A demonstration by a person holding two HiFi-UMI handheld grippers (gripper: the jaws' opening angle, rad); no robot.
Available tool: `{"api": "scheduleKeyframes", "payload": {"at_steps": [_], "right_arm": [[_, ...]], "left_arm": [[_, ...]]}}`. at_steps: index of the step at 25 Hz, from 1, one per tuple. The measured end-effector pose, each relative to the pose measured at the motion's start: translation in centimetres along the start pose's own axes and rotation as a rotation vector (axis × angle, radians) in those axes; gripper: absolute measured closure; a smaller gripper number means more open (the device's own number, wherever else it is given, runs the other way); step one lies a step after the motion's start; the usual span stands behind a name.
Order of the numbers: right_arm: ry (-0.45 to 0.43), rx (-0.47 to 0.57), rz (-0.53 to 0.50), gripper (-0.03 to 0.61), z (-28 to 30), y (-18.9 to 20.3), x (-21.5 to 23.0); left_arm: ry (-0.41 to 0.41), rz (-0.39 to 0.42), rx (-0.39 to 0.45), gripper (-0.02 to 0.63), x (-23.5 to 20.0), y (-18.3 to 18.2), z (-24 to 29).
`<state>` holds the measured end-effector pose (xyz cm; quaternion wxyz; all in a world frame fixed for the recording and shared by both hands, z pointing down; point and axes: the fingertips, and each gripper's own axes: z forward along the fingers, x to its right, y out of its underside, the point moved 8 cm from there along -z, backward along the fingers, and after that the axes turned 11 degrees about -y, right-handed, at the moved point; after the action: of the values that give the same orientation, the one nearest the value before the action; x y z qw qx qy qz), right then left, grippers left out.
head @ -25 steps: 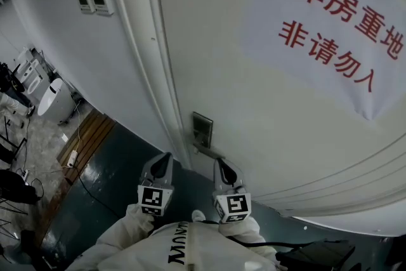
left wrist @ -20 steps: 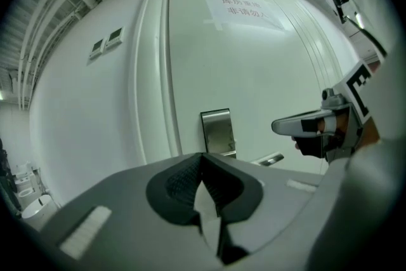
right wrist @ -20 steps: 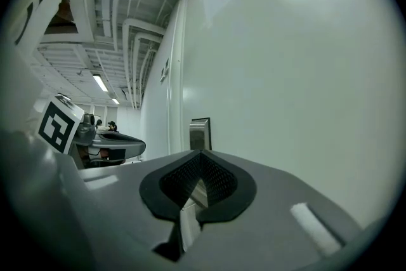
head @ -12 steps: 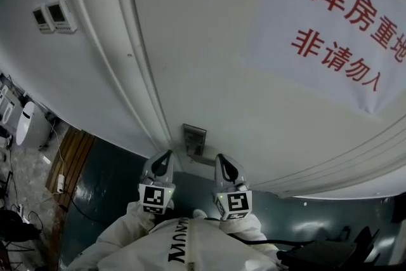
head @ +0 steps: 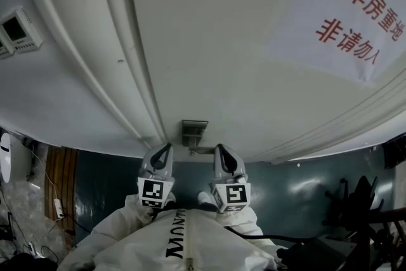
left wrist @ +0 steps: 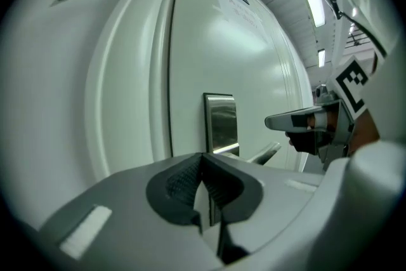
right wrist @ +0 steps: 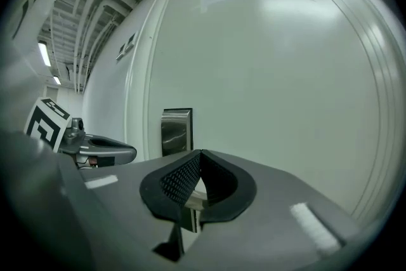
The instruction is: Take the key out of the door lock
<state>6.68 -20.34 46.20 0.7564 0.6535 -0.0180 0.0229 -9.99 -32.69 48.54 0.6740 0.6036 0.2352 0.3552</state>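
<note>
A steel lock plate point(head: 194, 131) with a lever handle point(head: 202, 150) under it sits on the white door point(head: 209, 41). No key shows in any view; the grippers' own bodies hide the lower part of the plate. My left gripper point(head: 162, 154) and right gripper point(head: 222, 153) are side by side just short of the plate, both pointing at it, both shut and empty. In the left gripper view the plate point(left wrist: 220, 122) and handle point(left wrist: 266, 152) stand beyond my closed left gripper point(left wrist: 203, 157), with the right gripper point(left wrist: 298, 120) alongside. In the right gripper view the plate point(right wrist: 176, 130) stands past the closed right gripper point(right wrist: 200, 154).
A white paper sign with red characters point(head: 355, 16) hangs high on the door. The door frame point(head: 120, 60) runs left of the plate, with wall switches point(head: 16, 32) beyond it. Dark floor point(head: 108, 174) lies below, with black equipment point(head: 358, 200) at the right.
The head view has swung so that the lock plate now sits centred just ahead of both grippers. The grippers keep their side-by-side stance, both still closed.
</note>
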Motion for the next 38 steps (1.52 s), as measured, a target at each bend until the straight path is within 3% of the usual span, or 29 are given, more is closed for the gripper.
{"api": "scheduleKeyframes", "payload": {"at_steps": [4, 9, 16, 17, 18, 20, 22, 26, 33, 38], "right_arm": [[0.029, -0.011, 0.007, 0.581, -0.5, 0.2, -0.2], [0.026, 0.001, -0.013, 0.581, -0.8, -0.1, 0.8], [0.000, 0.007, 0.008, 0.581, -1.1, 0.4, 1.8], [-0.006, 0.008, 0.009, 0.581, -1.2, 0.4, 1.9], [-0.010, 0.010, 0.008, 0.581, -1.2, 0.4, 2.0], [-0.018, 0.008, 0.010, 0.581, -1.3, 0.5, 2.2], [-0.025, 0.002, 0.012, 0.581, -1.5, 0.6, 2.3], [-0.041, -0.015, 0.007, 0.581, -1.9, 0.8, 2.6], [-0.059, -0.051, -0.014, 0.581, -3.1, 0.8, 3.6], [-0.074, -0.071, -0.025, 0.581, -3.6, 0.9, 4.5]], "left_arm": [[0.021, -0.013, -0.010, 0.614, 0.4, 0.9, 0.4], [-0.016, -0.097, -0.005, 0.614, 1.3, 0.9, 0.7], [-0.068, -0.145, -0.043, 0.612, 2.1, 1.5, 0.6], [-0.067, -0.165, -0.061, 0.592, 2.2, 1.8, 0.6], [-0.063, -0.189, -0.080, 0.518, 2.3, 2.2, 0.6], [-0.058, -0.250, -0.111, 0.492, 2.5, 2.8, 0.6], [-0.051, -0.340, -0.136, 0.462, 2.6, 3.6, 0.7], [-0.009, -0.611, -0.158, 0.390, 2.9, 5.2, 0.9], [0.006, -1.077, -0.155, 0.374, 3.8, 8.2, 1.7], [-0.009, -1.276, -0.129, 0.394, 4.9, 9.8, 2.5]]}}
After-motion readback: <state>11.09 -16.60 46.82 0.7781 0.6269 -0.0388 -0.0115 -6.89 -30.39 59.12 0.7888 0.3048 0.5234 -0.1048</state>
